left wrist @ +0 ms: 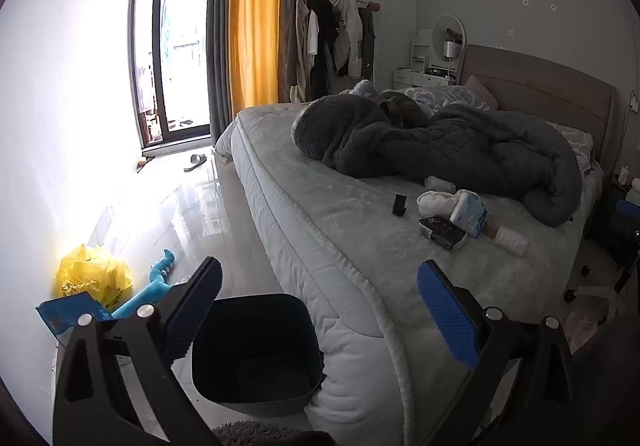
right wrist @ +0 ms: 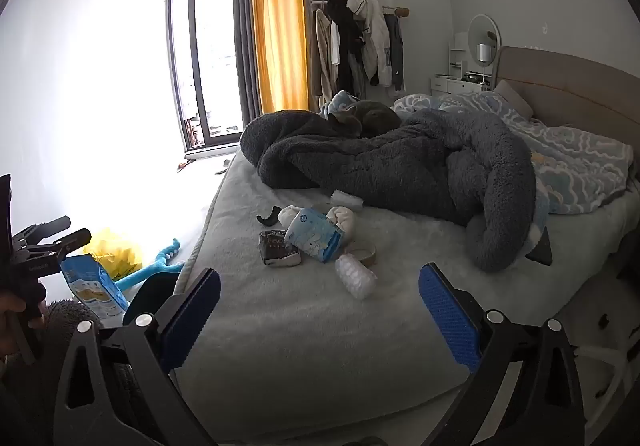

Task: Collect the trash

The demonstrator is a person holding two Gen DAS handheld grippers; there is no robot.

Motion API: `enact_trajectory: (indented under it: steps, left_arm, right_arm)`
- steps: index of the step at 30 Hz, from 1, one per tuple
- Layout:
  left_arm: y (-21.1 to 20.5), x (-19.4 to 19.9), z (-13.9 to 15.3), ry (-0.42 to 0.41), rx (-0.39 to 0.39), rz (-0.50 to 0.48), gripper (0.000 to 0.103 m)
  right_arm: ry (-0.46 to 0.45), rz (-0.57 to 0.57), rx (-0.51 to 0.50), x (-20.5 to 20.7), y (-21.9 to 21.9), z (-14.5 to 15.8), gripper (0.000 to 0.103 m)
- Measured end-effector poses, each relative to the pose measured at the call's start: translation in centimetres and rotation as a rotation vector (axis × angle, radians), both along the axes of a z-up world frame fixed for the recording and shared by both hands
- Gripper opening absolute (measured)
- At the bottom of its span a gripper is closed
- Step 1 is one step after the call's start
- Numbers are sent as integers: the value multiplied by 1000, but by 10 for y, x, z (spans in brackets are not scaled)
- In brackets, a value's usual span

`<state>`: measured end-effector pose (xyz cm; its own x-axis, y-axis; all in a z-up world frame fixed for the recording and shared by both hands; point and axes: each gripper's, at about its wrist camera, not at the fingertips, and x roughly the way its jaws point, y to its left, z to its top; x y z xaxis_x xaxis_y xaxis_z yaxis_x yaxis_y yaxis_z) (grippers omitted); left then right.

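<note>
1. A cluster of litter is lying on the pale grey bed [right wrist: 280,326]: a blue-and-white soft tissue pack [right wrist: 316,232], a dark crumpled printed packet [right wrist: 279,248], a clear bubble-wrap roll [right wrist: 356,276] and a small black curved plastic piece [right wrist: 269,218], all just beside one another.
2. A dark square plastic bin [left wrist: 256,346] is standing on the glossy floor, touching the mattress corner.
3. A yellow crumpled plastic bag [left wrist: 94,274] and a blue carton [right wrist: 94,284] are lying near the wall.
4. The left gripper [left wrist: 320,310] is hovering with jaws spread wide above the bin, pinching nothing.
5. The right gripper [right wrist: 320,310] is hovering likewise spread over the bed, short of the litter, empty.
6. A dark grey fleece blanket [right wrist: 400,166] is lying bunched behind, a grey cat [right wrist: 368,118] resting on it.
</note>
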<state>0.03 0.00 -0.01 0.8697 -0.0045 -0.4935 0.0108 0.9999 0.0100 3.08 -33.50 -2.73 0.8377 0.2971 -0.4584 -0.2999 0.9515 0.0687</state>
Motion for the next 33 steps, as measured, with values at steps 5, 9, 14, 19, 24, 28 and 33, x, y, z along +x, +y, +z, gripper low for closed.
enact_trajectory:
  steps: [5,9,14,19,24,28,33]
  left_arm:
    - [1,0,0,2,-22,0,100]
    - [1,0,0,1,-19,0,100]
    - [1,0,0,1,-16,0,100]
    - [1,0,0,2,-14,0,100]
    - [1,0,0,1,-13,0,100]
    - [1,0,0,2,-11,0,100]
    - [1,0,0,1,-10,0,100]
  right_arm:
    - [-4,0,0,0,0,0,100]
    - [-4,0,1,0,-1,1,100]
    - [-5,0,4,-1,-1,1,100]
    - [-6,0,4,-1,-1,1,100]
    - [-6,0,4,-1,-1,1,100]
    - [-7,0,5,-1,-1,1,100]
    - [-7,0,6,-2,-1,1,100]
